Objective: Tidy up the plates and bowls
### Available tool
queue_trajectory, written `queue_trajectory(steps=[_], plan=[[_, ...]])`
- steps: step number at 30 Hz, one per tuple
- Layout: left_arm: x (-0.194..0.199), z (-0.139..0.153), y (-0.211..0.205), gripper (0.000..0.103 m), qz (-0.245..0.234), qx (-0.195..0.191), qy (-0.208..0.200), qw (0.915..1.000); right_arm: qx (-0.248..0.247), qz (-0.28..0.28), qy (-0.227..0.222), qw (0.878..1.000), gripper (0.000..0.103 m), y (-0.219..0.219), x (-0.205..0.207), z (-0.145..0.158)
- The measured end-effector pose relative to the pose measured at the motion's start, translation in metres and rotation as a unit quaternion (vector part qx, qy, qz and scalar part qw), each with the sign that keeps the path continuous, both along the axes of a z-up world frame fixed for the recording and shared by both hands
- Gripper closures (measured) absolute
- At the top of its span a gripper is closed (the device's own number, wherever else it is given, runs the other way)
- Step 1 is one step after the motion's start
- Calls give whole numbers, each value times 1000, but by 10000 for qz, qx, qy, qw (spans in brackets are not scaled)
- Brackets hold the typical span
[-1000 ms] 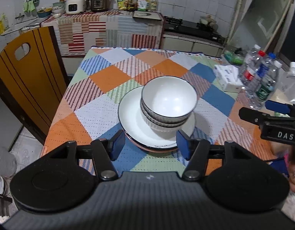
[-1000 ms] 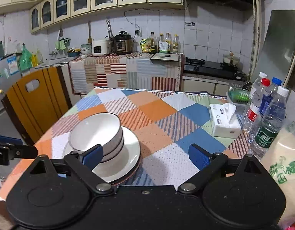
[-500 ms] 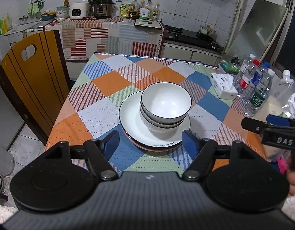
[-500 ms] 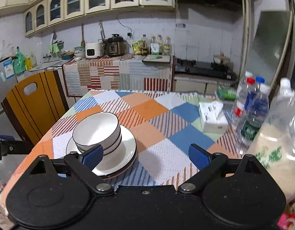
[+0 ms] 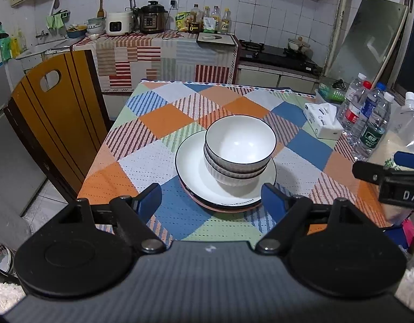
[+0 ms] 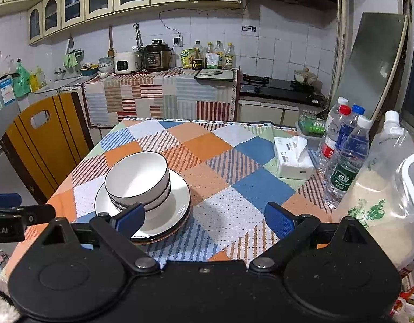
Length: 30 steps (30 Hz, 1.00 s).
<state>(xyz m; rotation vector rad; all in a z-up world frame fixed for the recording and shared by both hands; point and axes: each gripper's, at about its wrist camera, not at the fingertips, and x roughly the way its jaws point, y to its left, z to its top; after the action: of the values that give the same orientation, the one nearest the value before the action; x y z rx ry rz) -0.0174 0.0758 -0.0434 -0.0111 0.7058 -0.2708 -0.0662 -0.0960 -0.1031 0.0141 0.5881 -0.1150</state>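
Note:
Two white bowls with dark rims (image 5: 240, 145) are nested on a white plate (image 5: 192, 173), which lies on a pinkish plate beneath, on the patchwork tablecloth (image 5: 163, 123). My left gripper (image 5: 211, 200) is open and empty, hovering just in front of the stack, near the table's front edge. In the right wrist view the same stack of bowls (image 6: 138, 179) and plate (image 6: 180, 202) sits at the left. My right gripper (image 6: 205, 219) is open and empty, to the right of the stack, above the tablecloth (image 6: 233, 183).
A wooden chair (image 5: 56, 113) stands at the table's left side. A tissue box (image 6: 293, 157), several water bottles (image 6: 346, 150) and a big bag of rice (image 6: 381, 196) crowd the table's right edge. A counter with cookers (image 6: 153, 56) is behind.
Both grippers have pulled back and risen from the stack, so the bowls and plates look smaller and farther. The stack has not moved. Both stay open.

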Motion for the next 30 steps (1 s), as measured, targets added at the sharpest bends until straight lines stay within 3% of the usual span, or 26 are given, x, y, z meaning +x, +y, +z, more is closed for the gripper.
queue_trajectory(steps=[12,30], plan=[[-8,-6,-2,8,63,38,10,10000,-223,-222,-33,9995,5,13,-15,-9],[-8,-13,-8,7,133,202,44,9997,-215,-360,49,9991,5,13,-15,-13]])
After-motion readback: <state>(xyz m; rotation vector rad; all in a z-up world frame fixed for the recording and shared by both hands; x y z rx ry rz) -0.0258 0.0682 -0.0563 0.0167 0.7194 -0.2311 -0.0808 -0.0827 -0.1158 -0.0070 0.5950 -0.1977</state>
